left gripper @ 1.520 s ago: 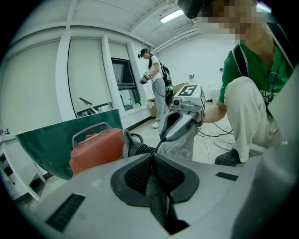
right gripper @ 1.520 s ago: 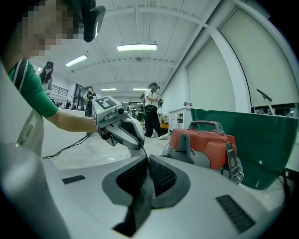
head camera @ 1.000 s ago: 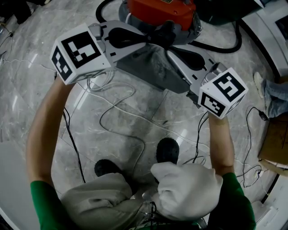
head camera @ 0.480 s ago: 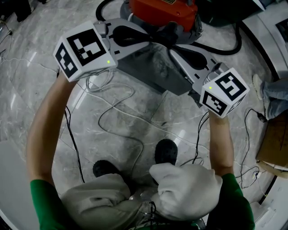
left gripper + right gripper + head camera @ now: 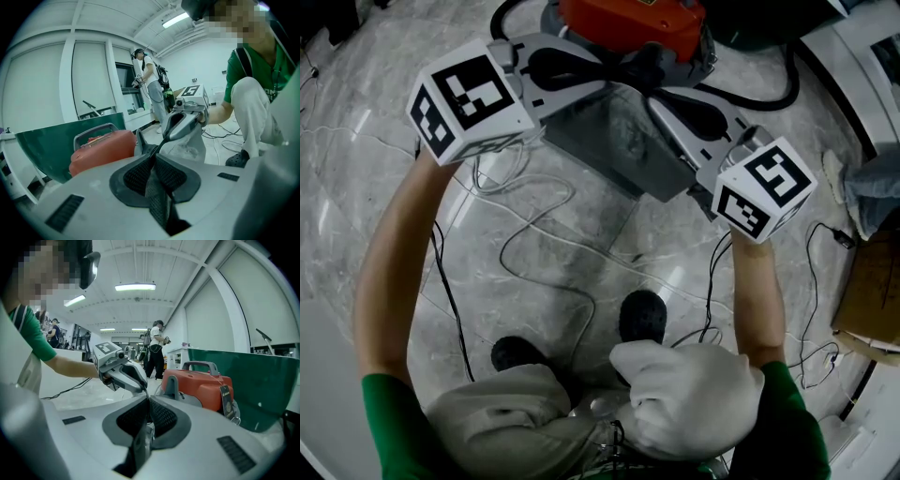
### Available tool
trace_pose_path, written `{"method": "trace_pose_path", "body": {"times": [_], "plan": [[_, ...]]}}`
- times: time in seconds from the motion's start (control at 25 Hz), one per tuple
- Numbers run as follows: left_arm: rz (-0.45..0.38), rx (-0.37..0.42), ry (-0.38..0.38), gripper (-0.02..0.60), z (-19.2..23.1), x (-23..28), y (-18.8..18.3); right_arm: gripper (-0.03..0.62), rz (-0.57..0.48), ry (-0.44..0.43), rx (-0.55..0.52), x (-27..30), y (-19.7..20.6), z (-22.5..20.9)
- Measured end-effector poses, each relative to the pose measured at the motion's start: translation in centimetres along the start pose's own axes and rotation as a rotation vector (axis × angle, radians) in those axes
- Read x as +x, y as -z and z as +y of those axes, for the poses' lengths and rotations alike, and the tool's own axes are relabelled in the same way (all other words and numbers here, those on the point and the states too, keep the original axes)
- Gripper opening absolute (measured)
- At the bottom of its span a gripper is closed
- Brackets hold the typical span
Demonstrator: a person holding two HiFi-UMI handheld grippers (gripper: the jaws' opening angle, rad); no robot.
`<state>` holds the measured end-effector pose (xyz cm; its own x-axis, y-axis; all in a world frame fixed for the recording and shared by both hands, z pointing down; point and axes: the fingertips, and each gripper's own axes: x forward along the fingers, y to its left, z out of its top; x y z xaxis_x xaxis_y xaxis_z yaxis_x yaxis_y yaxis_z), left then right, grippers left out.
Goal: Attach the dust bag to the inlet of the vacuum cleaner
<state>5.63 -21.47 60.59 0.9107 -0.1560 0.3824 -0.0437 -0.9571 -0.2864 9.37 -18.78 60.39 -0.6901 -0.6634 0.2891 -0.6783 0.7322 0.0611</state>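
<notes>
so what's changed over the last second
Very little. The left gripper has drifted slightly up the head view, toward the red vacuum cleaner; the right gripper has barely shifted. Nothing was taken up or let go: both grippers stay shut on the grey dust bag, held stretched between them in front of the vacuum cleaner.

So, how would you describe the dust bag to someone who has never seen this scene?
Find the red vacuum cleaner at the top of the head view. Just below it, a grey dust bag hangs between the left gripper and the right gripper, both shut on it. It is the only soft cloth thing, unlike the black hose and thin white cables.
</notes>
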Motion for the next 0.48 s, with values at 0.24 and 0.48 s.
{"method": "trace_pose_path", "body": {"times": [0.24, 0.48], "plan": [[-0.003, 0.016, 0.003, 0.040, 0.5, 1.1, -0.1, 0.023, 0.002, 0.020, 0.011, -0.2, 0.4, -1.0], [-0.025, -0.011, -0.023, 0.038, 0.8, 0.4, 0.2, 0.025, 0.010, -0.005, -0.018, 0.6, -0.2, -1.5]]}}
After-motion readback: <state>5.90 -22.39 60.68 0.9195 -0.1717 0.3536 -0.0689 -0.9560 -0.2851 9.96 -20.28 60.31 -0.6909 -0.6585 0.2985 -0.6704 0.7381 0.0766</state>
